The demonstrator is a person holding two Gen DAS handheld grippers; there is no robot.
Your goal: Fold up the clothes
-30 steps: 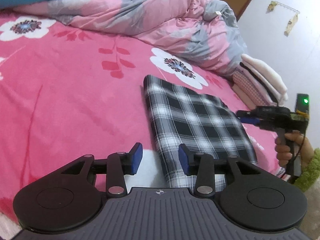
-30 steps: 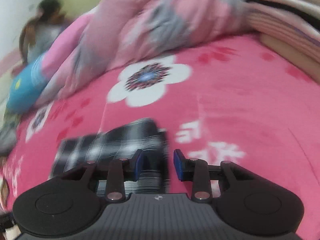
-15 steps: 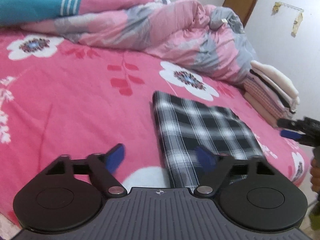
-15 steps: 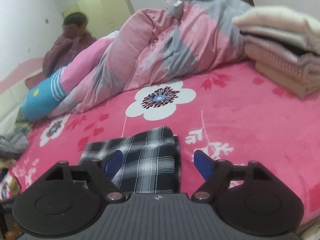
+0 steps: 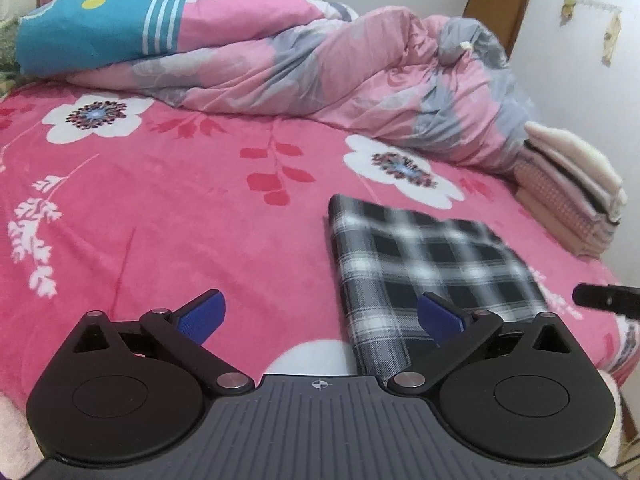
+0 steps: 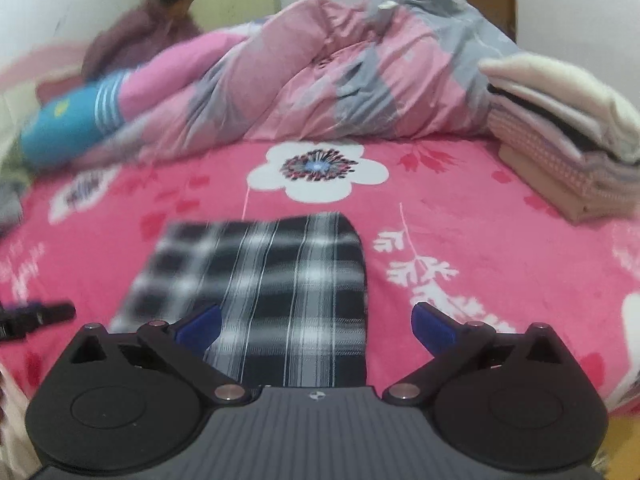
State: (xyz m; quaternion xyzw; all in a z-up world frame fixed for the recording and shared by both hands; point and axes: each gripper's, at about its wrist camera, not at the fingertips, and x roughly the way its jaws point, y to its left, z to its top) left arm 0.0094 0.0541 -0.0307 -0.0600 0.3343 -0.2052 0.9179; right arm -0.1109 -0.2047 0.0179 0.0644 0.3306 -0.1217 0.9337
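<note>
A folded black-and-white plaid garment (image 5: pixel 420 256) lies flat on the pink flowered bed cover (image 5: pixel 160 208). My left gripper (image 5: pixel 320 304) hovers open at the garment's near left corner, its right blue pad over the cloth and nothing pressed between the pads. In the right wrist view the plaid garment (image 6: pixel 280 272) lies just ahead. My right gripper (image 6: pixel 316 312) is above its near edge with jaws opening wide and the pads touching nothing. A tip of the right gripper (image 5: pixel 604 300) shows at the right edge of the left wrist view.
A crumpled pink and grey quilt (image 5: pixel 320 60) runs along the far side of the bed. A stack of folded clothes (image 6: pixel 560 140) sits at the far right by the wall. A person (image 6: pixel 152 32) sits beyond the quilt at the back left.
Both grippers went from nearly shut to wide open. The right gripper drew back and rose from the garment's far corner, so more of the plaid cloth now shows in its view.
</note>
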